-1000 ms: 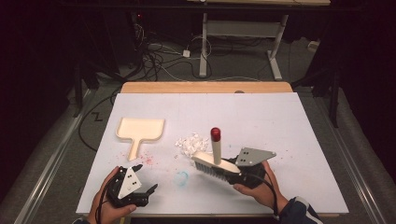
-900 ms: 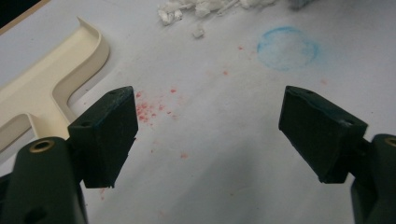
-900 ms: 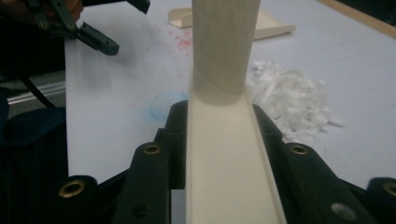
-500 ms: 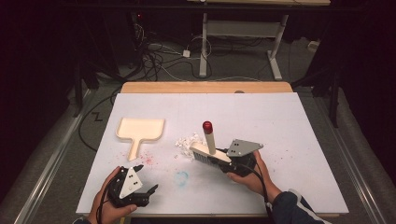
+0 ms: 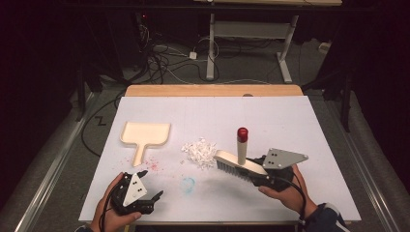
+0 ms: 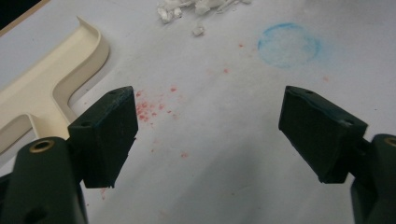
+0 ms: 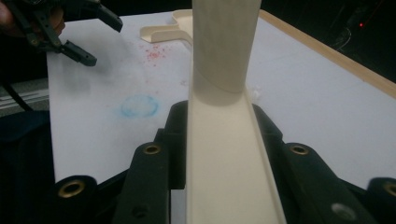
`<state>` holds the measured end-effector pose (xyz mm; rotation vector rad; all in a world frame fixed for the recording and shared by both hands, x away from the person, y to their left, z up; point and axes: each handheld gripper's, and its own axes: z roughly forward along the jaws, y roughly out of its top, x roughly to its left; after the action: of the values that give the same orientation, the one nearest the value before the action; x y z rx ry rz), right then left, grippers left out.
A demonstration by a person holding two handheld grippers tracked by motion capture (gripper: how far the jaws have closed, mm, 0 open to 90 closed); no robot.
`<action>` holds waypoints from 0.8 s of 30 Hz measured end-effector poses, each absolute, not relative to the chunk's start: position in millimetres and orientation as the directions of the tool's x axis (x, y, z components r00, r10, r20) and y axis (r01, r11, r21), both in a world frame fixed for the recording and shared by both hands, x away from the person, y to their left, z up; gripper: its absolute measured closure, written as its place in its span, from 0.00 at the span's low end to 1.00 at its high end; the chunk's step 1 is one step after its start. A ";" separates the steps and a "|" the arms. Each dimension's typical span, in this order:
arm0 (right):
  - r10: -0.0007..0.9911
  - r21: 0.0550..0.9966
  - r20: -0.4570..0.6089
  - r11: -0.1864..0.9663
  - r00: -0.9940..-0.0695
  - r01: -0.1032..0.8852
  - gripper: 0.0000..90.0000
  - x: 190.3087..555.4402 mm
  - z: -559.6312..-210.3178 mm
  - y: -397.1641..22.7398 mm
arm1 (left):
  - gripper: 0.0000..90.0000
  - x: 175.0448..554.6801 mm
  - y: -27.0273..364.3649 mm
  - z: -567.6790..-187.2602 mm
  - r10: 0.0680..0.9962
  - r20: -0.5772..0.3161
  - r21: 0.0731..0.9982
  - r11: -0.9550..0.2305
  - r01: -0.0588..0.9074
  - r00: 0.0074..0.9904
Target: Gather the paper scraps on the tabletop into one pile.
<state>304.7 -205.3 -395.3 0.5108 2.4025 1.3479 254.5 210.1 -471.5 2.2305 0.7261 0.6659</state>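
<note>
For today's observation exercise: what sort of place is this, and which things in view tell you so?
Probably a lab or workshop set up for recording, not a home. A white-topped table stands in a dark room, loose cables trail across the floor behind it, and a person holds a cabled gripper in each hand.

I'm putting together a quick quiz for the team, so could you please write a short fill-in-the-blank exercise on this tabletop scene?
1. The right hand-held gripper is shut on a cream ____.
2. The brush handle ends in a ____ tip.
3. The left hand-held gripper has its jaws ____ with nothing between them.
4. The dustpan lies to the ____ of the white scraps in the high view.

Missing words: brush; red; open; left
</note>
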 end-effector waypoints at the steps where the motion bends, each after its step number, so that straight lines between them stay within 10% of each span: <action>1: 0.468 0.861 -0.118 0.487 -0.876 0.144 0.75 301.8 -394.6 -210.6 | 0.21 254.6 210.0 -471.5 0.657 0.248 0.734 -0.607 0.304 0.712; 24: 0.491 0.687 0.152 0.571 -0.858 0.449 0.75 313.9 -412.0 -281.3 | 0.21 258.8 204.9 -474.7 0.646 0.248 0.717 -0.624 0.312 0.722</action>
<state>313.9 -281.3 -412.0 0.8193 2.7350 1.1718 258.8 204.9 -474.7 2.2597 0.7214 0.6522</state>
